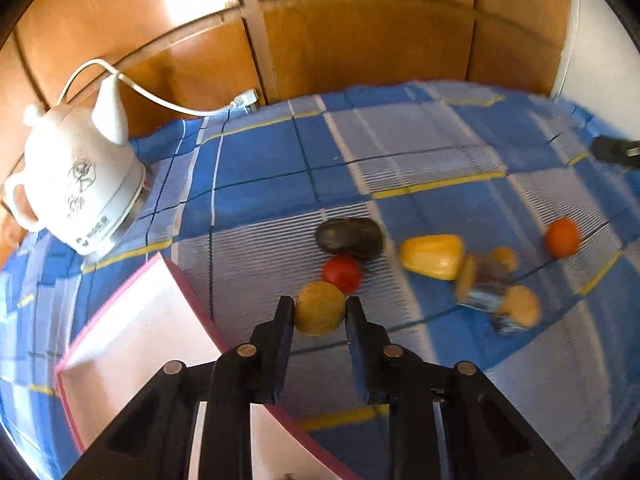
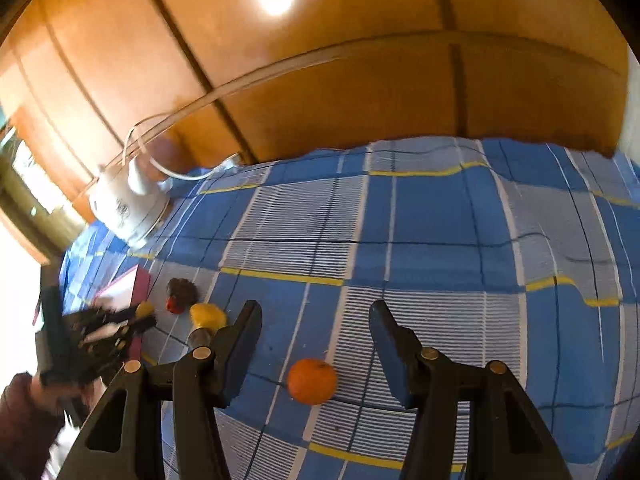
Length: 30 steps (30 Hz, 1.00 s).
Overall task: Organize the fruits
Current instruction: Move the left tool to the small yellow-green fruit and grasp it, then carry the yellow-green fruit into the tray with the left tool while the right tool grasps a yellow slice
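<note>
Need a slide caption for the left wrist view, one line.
Left tongs shut on a round yellow-green fruit beside the pink-edged white box on the blue checked cloth.

wrist views angled down, sharing checked cloth (image 1: 260, 184)

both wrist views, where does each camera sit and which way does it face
Left wrist: on the left gripper, looking down its fingers, shut on a yellow-green fruit beside the pink box.
Right wrist: on the right gripper, open above the orange; a sleeve shows at the left.
Shared: white kettle, checked cloth, orange.
</note>
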Each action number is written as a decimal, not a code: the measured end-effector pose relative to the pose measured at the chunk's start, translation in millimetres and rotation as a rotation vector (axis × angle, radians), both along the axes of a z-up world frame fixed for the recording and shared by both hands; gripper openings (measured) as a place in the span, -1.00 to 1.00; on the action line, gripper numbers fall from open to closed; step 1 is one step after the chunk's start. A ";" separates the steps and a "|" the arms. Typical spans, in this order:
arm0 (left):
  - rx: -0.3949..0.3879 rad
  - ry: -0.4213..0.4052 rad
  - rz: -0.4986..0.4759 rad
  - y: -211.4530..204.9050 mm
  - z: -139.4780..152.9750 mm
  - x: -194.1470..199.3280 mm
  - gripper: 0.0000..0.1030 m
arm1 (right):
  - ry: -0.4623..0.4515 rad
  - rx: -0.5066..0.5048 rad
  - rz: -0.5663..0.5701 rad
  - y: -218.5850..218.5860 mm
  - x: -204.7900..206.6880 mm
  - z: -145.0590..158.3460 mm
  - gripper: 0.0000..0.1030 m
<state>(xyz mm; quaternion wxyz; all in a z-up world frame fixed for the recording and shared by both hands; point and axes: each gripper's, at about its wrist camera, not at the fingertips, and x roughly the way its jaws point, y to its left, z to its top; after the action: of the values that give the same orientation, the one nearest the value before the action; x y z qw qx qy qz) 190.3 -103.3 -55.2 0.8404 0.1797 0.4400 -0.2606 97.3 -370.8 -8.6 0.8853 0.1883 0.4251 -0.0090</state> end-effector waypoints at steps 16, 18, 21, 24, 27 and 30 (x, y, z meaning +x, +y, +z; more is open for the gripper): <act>-0.193 0.056 0.155 42.7 18.5 -76.1 -0.49 | 0.162 -0.035 0.107 22.2 12.0 -38.6 0.10; -0.203 0.060 0.186 53.7 18.3 -83.1 -0.49 | 0.166 -0.038 0.104 22.3 11.4 -39.8 0.10; -0.223 0.063 0.224 68.9 19.7 -91.8 -0.49 | 0.148 -0.059 0.086 20.9 8.6 -37.1 0.10; -0.249 0.073 0.274 87.6 18.8 -102.3 -0.49 | 0.094 -0.046 0.139 28.6 5.4 -28.1 0.10; -0.260 0.084 0.316 101.3 15.9 -111.3 -0.49 | 0.074 -0.035 0.259 56.0 3.1 -25.1 0.05; -0.275 0.081 0.340 114.4 15.8 -119.9 -0.49 | 0.104 -0.044 0.368 88.6 2.5 -30.5 0.05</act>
<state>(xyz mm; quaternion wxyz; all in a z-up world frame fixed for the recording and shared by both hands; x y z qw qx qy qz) 70.4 11.1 -39.4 0.8705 -0.0237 0.4575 -0.1797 99.8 -282.1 -39.2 0.8527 0.0874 0.4972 0.1343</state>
